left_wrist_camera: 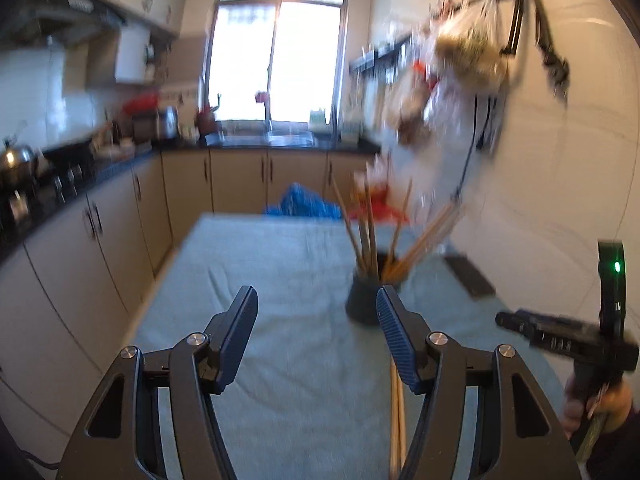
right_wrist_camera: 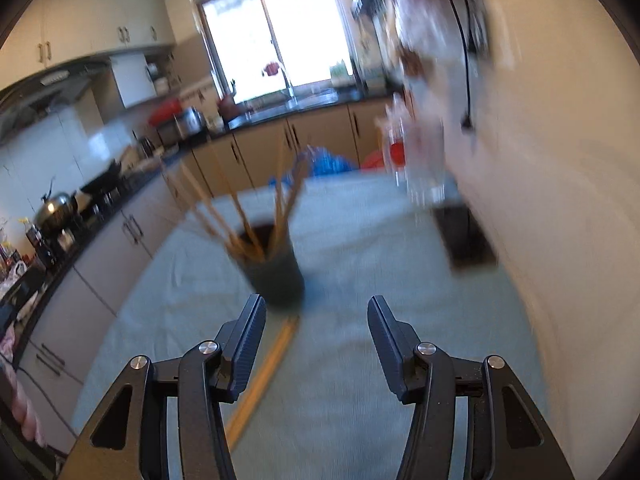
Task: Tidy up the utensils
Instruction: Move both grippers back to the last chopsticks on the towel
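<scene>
A dark round holder (left_wrist_camera: 362, 300) stands on the grey-green cloth (left_wrist_camera: 280, 264) with several wooden chopsticks (left_wrist_camera: 368, 232) sticking up out of it. It also shows in the right wrist view (right_wrist_camera: 276, 276), blurred. A pair of chopsticks (right_wrist_camera: 264, 372) lies flat on the cloth in front of the holder, also low in the left wrist view (left_wrist_camera: 397, 420). My left gripper (left_wrist_camera: 317, 308) is open and empty, above the cloth, left of the holder. My right gripper (right_wrist_camera: 317, 316) is open and empty, above the cloth near the loose pair.
A dark flat object (right_wrist_camera: 464, 236) lies by the white wall on the right. Kitchen counter and cabinets (left_wrist_camera: 100, 216) run along the left. Bags (left_wrist_camera: 452, 68) hang from a wall rack. A blue bag (left_wrist_camera: 304, 200) sits beyond the table's far edge.
</scene>
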